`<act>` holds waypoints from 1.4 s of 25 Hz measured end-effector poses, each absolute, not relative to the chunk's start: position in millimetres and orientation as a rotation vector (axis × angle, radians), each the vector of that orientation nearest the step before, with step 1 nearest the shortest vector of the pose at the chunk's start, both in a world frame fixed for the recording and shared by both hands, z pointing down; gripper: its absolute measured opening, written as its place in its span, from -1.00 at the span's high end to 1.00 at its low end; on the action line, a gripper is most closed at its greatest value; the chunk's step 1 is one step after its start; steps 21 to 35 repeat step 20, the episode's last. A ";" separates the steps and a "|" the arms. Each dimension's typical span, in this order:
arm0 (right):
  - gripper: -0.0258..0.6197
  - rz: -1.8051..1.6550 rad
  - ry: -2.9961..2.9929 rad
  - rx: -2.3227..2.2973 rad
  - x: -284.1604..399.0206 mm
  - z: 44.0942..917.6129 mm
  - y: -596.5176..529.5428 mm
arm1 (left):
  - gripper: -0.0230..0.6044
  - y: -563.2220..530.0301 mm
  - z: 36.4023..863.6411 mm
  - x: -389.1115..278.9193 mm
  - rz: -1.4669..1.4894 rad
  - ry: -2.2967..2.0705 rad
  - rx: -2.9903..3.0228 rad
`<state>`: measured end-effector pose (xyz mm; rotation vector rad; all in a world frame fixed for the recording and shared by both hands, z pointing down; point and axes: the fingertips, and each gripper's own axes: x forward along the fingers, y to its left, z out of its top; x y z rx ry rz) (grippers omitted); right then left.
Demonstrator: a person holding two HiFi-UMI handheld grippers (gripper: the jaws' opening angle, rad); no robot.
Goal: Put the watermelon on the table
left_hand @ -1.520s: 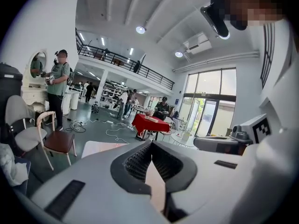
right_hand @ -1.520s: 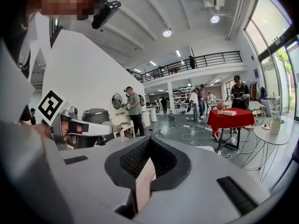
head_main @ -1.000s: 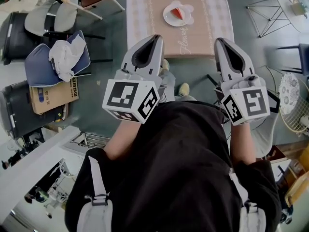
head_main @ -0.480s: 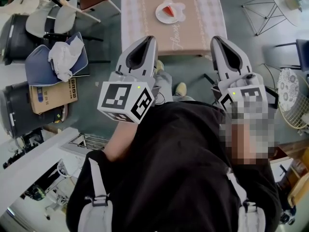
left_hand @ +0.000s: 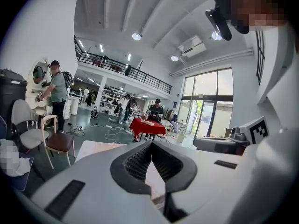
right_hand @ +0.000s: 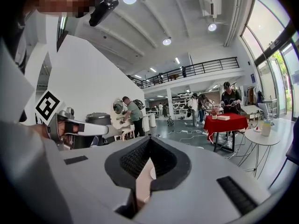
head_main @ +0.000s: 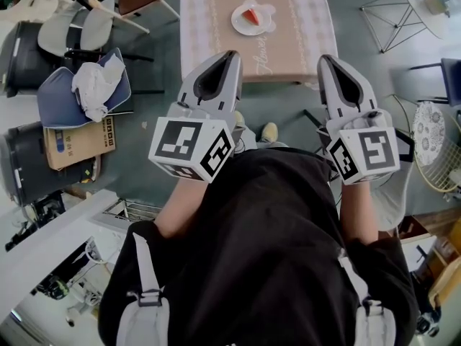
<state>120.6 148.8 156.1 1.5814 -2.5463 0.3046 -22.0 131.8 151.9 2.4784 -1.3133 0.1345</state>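
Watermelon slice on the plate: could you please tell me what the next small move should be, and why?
Probably bring the left gripper forward toward the white plate, opening its jaws on the way. The watermelon slice lies on that plate on the table, well ahead of both grippers, and the left gripper and the right gripper are both shut and empty.

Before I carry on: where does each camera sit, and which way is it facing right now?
Head view: on the person's head, facing steeply down past the black-shirted torso and both forearms to the left gripper, right gripper and the table, where the watermelon lies on a plate.
Left gripper view: rides the left gripper, looks along its shut jaws across the hall; the person's head shows top right.
Right gripper view: rides the right gripper, same direction, jaws shut; head top left.
Shared: both gripper views show the red-clothed table.
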 end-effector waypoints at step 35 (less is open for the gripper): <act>0.89 0.288 -2.551 1.531 107.1 160.8 156.5 | 0.89 142.1 153.6 -25.6 0.129 -1.331 2.470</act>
